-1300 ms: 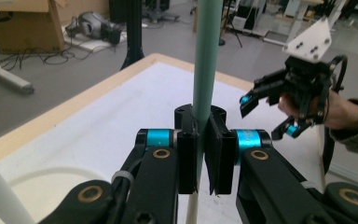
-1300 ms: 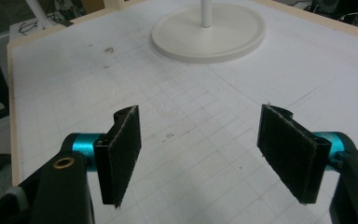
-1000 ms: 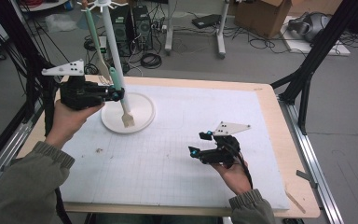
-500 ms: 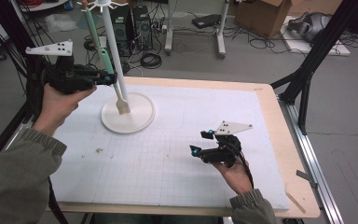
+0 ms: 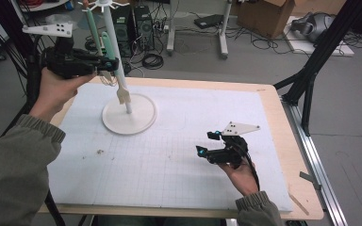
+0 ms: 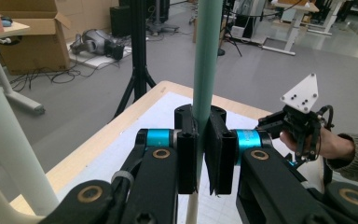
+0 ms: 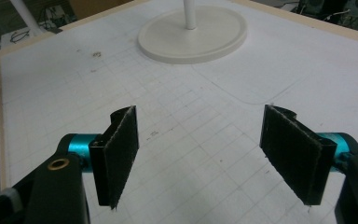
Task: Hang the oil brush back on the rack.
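A white rack has a round base [image 5: 141, 123] on the white mat and a tall pole [image 5: 114, 52] with hooks at its top. My left gripper [image 5: 113, 63] is raised beside the pole, shut on the pale green handle of a utensil [image 5: 108, 45] whose cream head [image 5: 123, 96] hangs just above the base. In the left gripper view the jaws [image 6: 204, 158] clamp that green handle [image 6: 207, 56], with the pole [image 6: 2, 154] at the left. A second green utensil [image 5: 92, 26] hangs from the rack. My right gripper [image 5: 207, 143] rests low over the mat, open and holding nothing [image 7: 209, 149]; the rack's base [image 7: 193, 35] lies ahead of it.
The white gridded mat [image 5: 179, 141] covers a wooden table [image 5: 287, 141]. Black tripod legs [image 5: 306, 80] stand at the right edge. Cables, computer towers [image 5: 134, 23] and cardboard boxes [image 5: 264, 14] sit on the floor beyond the table.
My left gripper has risen and drawn back to the left, lifting the green-handled utensil so its head hangs clear above the base. The right gripper has stayed put.
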Action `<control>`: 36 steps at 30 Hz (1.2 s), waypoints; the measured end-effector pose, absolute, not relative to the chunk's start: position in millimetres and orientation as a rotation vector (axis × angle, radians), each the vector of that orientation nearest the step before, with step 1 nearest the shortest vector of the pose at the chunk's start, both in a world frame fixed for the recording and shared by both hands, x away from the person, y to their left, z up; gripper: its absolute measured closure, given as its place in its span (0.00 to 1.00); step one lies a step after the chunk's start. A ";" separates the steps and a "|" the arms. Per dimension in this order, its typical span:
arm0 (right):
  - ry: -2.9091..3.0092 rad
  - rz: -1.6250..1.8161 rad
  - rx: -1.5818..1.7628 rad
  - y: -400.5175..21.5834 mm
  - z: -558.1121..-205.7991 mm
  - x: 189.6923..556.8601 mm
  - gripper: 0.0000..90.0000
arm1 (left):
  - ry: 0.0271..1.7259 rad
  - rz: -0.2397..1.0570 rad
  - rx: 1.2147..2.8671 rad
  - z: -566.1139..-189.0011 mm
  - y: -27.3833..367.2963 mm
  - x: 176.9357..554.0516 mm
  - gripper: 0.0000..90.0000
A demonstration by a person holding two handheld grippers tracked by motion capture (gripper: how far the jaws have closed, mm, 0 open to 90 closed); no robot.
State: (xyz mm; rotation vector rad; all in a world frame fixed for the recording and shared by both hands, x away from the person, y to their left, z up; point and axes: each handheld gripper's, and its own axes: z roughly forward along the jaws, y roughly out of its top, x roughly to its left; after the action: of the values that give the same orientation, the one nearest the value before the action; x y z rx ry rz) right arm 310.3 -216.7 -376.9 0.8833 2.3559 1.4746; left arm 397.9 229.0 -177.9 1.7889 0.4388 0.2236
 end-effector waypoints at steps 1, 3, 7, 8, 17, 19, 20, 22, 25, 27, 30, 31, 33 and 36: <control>2.359 1.472 0.878 -216.6 -377.0 310.5 0.30 | 0.434 0.225 1.787 -175.7 229.4 398.5 0.93; 2.356 1.474 0.883 -216.7 -377.1 310.9 0.30 | 0.439 0.221 1.779 -171.8 231.1 400.3 0.93; 2.356 1.471 0.887 -216.0 -377.7 312.0 0.30 | 0.443 0.220 1.773 -163.9 236.8 406.3 0.93; 2.357 1.470 0.883 -215.9 -377.9 312.3 0.30 | 0.445 0.219 1.769 -162.0 237.9 407.7 0.93; 2.358 1.471 0.874 -215.8 -377.7 312.1 0.30 | 0.479 0.213 1.758 -152.0 242.2 421.3 0.93; 2.357 1.473 0.882 -216.0 -377.3 311.2 0.30 | 0.491 0.210 1.764 -152.3 241.7 425.4 0.93; 2.359 1.476 0.886 -216.2 -377.1 310.8 0.30 | 0.494 0.208 1.765 -152.4 242.0 427.3 0.93; 2.356 1.478 0.877 -216.4 -376.8 310.5 0.30 | 0.499 0.200 1.761 -153.1 241.4 431.1 0.93; 2.356 1.479 0.878 -216.5 -376.9 310.8 0.30 | 0.510 0.194 1.762 -154.2 239.3 435.1 0.93; 2.354 1.482 0.873 -216.6 -376.7 310.7 0.30 | 0.515 0.190 1.763 -155.4 237.4 437.2 0.93; 2.353 1.480 0.873 -217.3 -376.3 310.7 0.30 | 0.523 0.181 1.758 -157.4 237.3 441.4 0.93; 2.352 1.478 0.871 -217.7 -376.0 310.5 0.30 | 0.528 0.180 1.753 -157.9 237.3 442.1 0.93; 2.352 1.482 0.869 -218.3 -375.8 310.4 0.30 | 0.530 0.171 1.742 -158.8 237.6 443.8 0.93; 2.349 1.485 0.873 -218.9 -375.5 310.2 0.30 | 0.535 0.174 1.744 -159.4 237.7 445.4 0.93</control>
State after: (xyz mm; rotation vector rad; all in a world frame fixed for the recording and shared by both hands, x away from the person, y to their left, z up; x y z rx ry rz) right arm 310.2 -218.9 -375.5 0.8729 2.3491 1.4855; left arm 445.4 237.7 -159.4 1.7443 0.5354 0.1737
